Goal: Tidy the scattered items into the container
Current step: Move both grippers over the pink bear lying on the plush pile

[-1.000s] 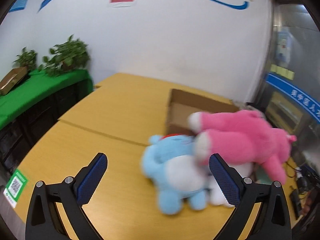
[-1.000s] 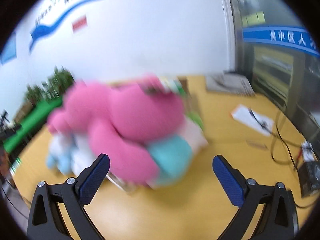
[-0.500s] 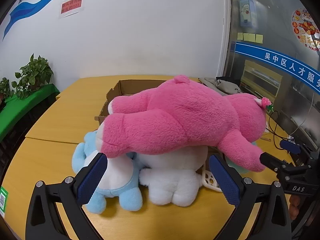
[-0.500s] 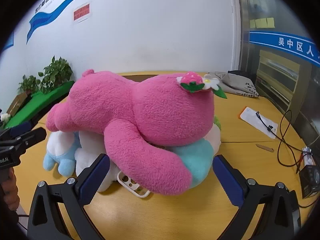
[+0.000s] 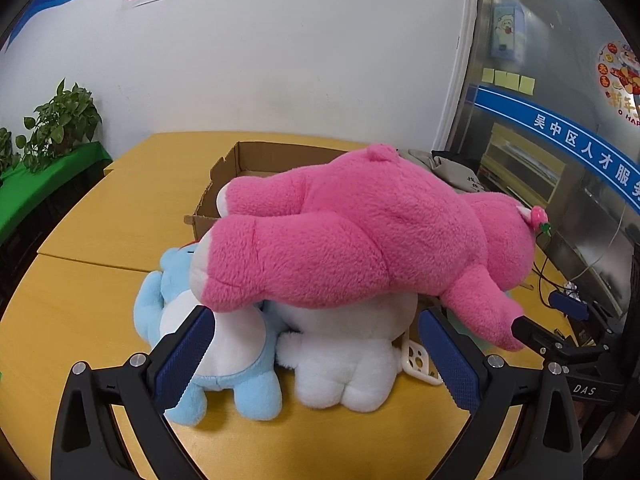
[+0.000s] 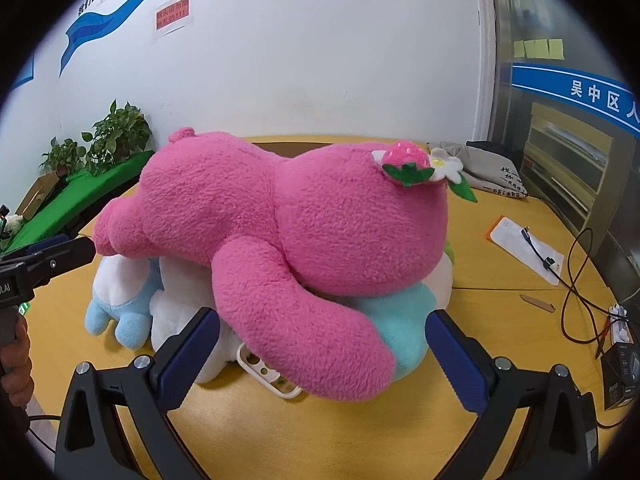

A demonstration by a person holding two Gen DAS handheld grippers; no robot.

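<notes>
A big pink plush bear (image 5: 360, 244) lies across a pile of toys on the yellow table; it also shows in the right wrist view (image 6: 288, 232). Under it are a light-blue plush (image 5: 224, 360), a white plush (image 5: 340, 360), a teal plush (image 6: 400, 320) and a white plastic basket (image 5: 418, 362). An open cardboard box (image 5: 240, 168) stands behind the pile. My left gripper (image 5: 316, 360) is open and empty, just in front of the blue and white plush. My right gripper (image 6: 322, 360) is open and empty, in front of the bear's arm.
Potted plants (image 5: 60, 128) stand on a green-covered bench at the left. A grey bag (image 6: 484, 172), a white paper (image 6: 524, 248), black cables (image 6: 576, 280) and a small black box (image 6: 622, 376) lie on the table's right side.
Both grippers have swung round onto the pile and moved closer. The views have gone from blurred to steady. Both jaws have stayed open.
</notes>
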